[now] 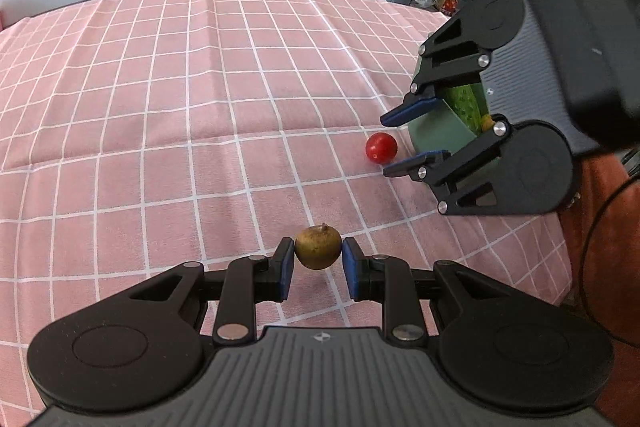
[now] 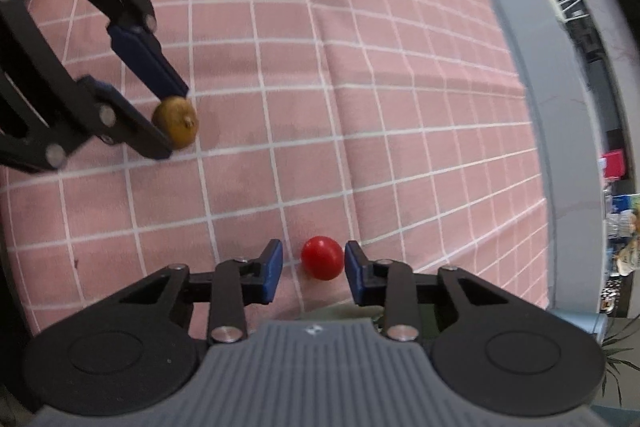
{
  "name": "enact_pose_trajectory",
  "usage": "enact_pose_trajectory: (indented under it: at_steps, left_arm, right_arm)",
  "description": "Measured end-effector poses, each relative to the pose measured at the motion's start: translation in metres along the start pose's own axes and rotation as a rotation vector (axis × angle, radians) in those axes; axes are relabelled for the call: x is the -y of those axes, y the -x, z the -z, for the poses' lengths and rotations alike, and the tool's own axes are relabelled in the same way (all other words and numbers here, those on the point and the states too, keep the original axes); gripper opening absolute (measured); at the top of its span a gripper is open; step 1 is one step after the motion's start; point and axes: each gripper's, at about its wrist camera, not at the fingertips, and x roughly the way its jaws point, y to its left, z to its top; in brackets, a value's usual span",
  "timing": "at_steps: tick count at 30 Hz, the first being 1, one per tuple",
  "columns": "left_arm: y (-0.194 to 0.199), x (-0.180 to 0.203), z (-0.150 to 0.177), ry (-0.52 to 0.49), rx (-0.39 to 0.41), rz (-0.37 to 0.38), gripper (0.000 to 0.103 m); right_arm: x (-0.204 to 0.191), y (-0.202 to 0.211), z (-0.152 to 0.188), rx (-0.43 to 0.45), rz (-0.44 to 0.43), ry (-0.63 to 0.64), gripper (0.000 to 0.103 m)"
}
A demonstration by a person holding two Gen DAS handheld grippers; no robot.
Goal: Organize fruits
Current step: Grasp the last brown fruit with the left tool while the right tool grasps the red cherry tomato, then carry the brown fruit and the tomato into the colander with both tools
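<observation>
My left gripper (image 1: 318, 259), black linkage arms tipped with blue pads, points steeply down, and both pads press the sides of a small round brownish-yellow fruit (image 1: 318, 247), pinching it. My right gripper (image 2: 313, 265), of the same build, also tips steeply down; its jaws are partly apart around a small glossy red round fruit (image 2: 322, 257). The right pad looks just at its skin, and the left pad stands clear with a visible gap.
</observation>
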Motion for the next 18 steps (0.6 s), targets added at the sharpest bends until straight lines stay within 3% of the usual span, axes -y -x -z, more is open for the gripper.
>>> enact_pose_trajectory:
  at_steps: [7,10,18]
  left_arm:
    - [0.0,-0.007,0.0,0.024,0.007,0.014,0.029]
    - [0.001,-0.01,0.001,0.031,0.008,0.017,0.029]
    - [0.001,-0.013,0.001,0.047,0.011,0.019,0.029]
  right_arm:
    - [0.017,-0.009,-0.001,-0.044,-0.081,-0.007,0.025]
    - [0.019,-0.015,-0.003,-0.065,-0.091,0.001,0.021]
    - [0.027,-0.023,-0.006,-0.069,-0.114,-0.001,0.021]
